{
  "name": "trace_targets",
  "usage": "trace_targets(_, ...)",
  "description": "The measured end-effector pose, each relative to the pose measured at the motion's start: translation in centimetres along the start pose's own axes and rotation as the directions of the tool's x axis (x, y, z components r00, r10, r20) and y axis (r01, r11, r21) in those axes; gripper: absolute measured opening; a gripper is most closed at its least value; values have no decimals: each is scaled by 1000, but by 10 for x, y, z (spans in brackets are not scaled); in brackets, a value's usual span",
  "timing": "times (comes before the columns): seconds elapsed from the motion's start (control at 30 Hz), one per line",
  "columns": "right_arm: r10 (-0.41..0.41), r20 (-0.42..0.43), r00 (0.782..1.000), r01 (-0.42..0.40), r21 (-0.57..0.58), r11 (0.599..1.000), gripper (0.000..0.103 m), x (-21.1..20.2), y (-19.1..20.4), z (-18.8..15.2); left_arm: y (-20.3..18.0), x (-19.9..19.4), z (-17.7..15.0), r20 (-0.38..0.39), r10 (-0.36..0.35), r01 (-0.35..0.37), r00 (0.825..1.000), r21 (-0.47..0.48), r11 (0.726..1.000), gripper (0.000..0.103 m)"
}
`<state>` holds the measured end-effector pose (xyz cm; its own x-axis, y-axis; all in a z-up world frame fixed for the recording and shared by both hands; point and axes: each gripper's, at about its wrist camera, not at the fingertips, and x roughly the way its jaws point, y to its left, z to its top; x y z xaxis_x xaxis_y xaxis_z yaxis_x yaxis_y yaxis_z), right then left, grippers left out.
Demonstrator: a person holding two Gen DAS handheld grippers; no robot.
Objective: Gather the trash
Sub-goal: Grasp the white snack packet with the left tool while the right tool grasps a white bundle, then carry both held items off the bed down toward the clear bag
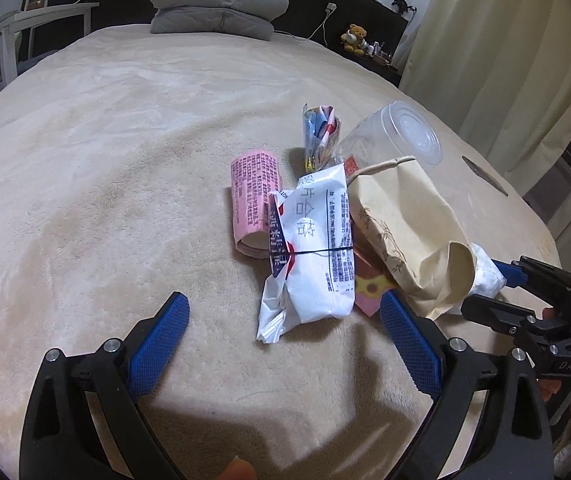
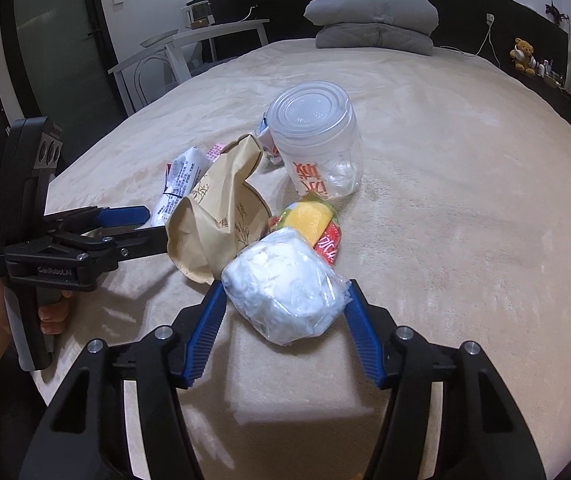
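Observation:
Trash lies in a pile on the beige bed cover. A white printed wrapper [image 1: 317,240] bound by a black band lies between my open left gripper's [image 1: 285,312] jaws. A pink paper roll [image 1: 251,204], a folded colourful wrapper [image 1: 321,132], a clear plastic jar [image 1: 397,136] and a tan paper bag [image 1: 401,232] lie around it. My right gripper [image 2: 285,300] is closed around a clear bag of white tissue [image 2: 285,284]. In the right wrist view the tan bag [image 2: 221,208], the jar [image 2: 317,140] and a yellow and red wrapper [image 2: 317,224] sit beyond it.
The bed cover [image 1: 105,200] stretches wide to the left. Folded grey bedding [image 1: 221,4] lies at the head of the bed. A white side table [image 2: 189,52] stands left of the bed, a cream curtain [image 1: 485,60] hangs right, and a teddy bear [image 1: 355,38] sits on a shelf.

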<state>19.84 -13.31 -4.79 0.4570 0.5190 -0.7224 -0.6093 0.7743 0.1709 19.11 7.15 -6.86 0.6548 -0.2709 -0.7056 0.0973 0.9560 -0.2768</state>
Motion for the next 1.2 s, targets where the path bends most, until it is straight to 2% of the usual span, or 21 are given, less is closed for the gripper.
trace_targets(0.07, -2, 3, 1000, 2, 2, 1000, 60, -1, -1, 1, 1, 2, 3, 6, -14, 14, 1000, -4, 1000, 91)
trace_targets(0.17, -6, -2, 1000, 6, 3, 1000, 60, 0, -2, 0, -1, 4, 6, 10, -20, 20, 1000, 14, 1000, 80)
trace_targets(0.23, -9, -2, 1000, 9, 2, 1000, 60, -1, -3, 0, -2, 8, 8, 1, -22, 22, 1000, 27, 999, 55)
trace_targets(0.3, -12, -1, 1000, 12, -1, 1000, 60, -1, -3, 0, -3, 9, 9, 0, -15, 15, 1000, 36, 999, 44)
trace_targets(0.67, -26, 22, 999, 25, 29, 999, 60, -17, -6, -9, -16, -16, -4, 48, 0, -3, 999, 59, 998, 43)
trace_targets(1.0, -39, 41, 998, 36, 72, 997, 60, -49, -7, -40, -30, -48, -37, 52, 53, -57, 997, 84, 995, 43)
trace_targets(1.2, -39, 66, 997, 35, 70, 997, 60, -70, 1, -57, -39, -69, -58, 63, 55, -60, 996, 85, 995, 43)
